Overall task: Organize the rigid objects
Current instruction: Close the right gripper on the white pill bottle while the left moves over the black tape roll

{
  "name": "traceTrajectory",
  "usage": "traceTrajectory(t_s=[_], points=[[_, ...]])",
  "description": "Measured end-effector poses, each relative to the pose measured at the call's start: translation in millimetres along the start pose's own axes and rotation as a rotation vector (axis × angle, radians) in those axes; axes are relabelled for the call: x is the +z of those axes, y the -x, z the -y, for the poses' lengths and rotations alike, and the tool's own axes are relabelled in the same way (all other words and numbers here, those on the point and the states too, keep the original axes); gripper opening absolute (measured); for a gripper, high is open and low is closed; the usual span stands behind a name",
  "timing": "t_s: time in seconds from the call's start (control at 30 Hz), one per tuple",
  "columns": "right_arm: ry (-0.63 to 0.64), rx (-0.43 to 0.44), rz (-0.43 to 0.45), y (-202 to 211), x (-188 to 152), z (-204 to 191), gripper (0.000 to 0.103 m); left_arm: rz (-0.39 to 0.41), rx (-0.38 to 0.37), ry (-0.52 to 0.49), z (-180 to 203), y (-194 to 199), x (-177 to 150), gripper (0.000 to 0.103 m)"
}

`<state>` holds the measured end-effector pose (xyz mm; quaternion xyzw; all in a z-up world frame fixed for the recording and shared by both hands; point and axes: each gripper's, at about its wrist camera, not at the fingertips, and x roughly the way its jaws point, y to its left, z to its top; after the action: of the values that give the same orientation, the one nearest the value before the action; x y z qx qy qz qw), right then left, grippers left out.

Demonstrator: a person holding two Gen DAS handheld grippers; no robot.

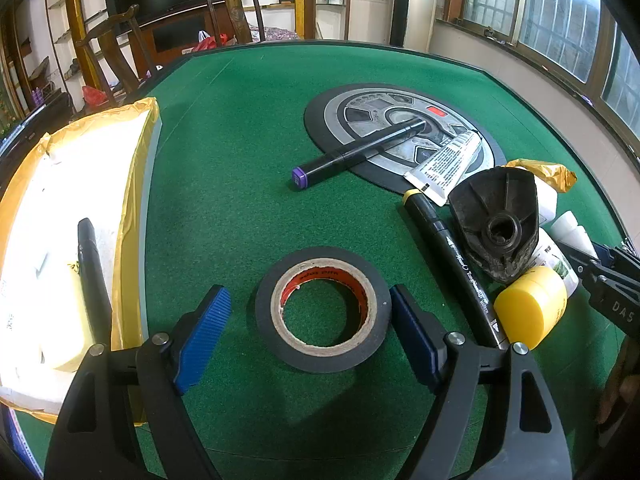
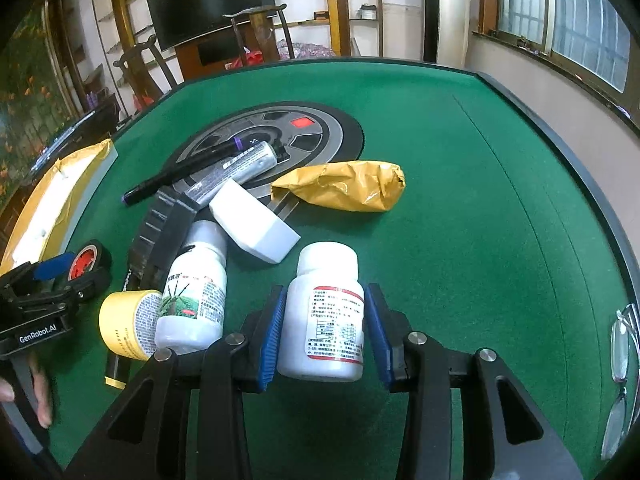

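In the left wrist view my left gripper [image 1: 310, 320] is open, its blue pads on either side of a black tape roll [image 1: 323, 309] lying flat on the green table; the pads stand just clear of it. In the right wrist view my right gripper [image 2: 326, 330] is open around a white pill bottle [image 2: 325, 316] lying between its pads, with small gaps on both sides. A second white bottle with a green label [image 2: 192, 292] lies to its left, next to a yellow-capped jar [image 2: 128, 322].
A foam-lined box with yellow wrap [image 1: 60, 248] stands at the left and holds a black item [image 1: 94, 276]. Two black markers [image 1: 356, 152], a tube [image 1: 444, 164], a black plastic part [image 1: 496, 220], a white block [image 2: 254, 222] and a crumpled yellow bag [image 2: 344, 186] lie around a round panel [image 1: 400, 120]. Eyeglasses [image 2: 620, 360] sit at the right edge.
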<state>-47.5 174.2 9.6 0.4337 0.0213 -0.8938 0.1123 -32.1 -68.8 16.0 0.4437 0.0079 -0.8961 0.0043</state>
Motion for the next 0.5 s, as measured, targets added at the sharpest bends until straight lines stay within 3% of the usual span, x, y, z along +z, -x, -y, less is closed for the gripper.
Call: traceTrajectory(t_s=[0.37,0.4,0.43,0.5], points=[[-0.011,0.002,0.023,5.9,0.6,1.6,0.032,0.001,0.003,0.001,-0.1,0.0,-0.4,0.080],[-0.016,0.004,0.027,6.4,1.2,1.7,0.032,0.003,0.000,0.001,-0.3,0.3,-0.4,0.077],[-0.022,0.007,0.031,6.9,1.5,2.9,0.032,0.010,-0.006,0.000,-0.3,1.6,-0.7,0.063],[-0.029,0.008,0.038,8.4,1.7,4.3,0.032,0.017,-0.009,-0.003,0.4,3.5,-1.1,0.061]])
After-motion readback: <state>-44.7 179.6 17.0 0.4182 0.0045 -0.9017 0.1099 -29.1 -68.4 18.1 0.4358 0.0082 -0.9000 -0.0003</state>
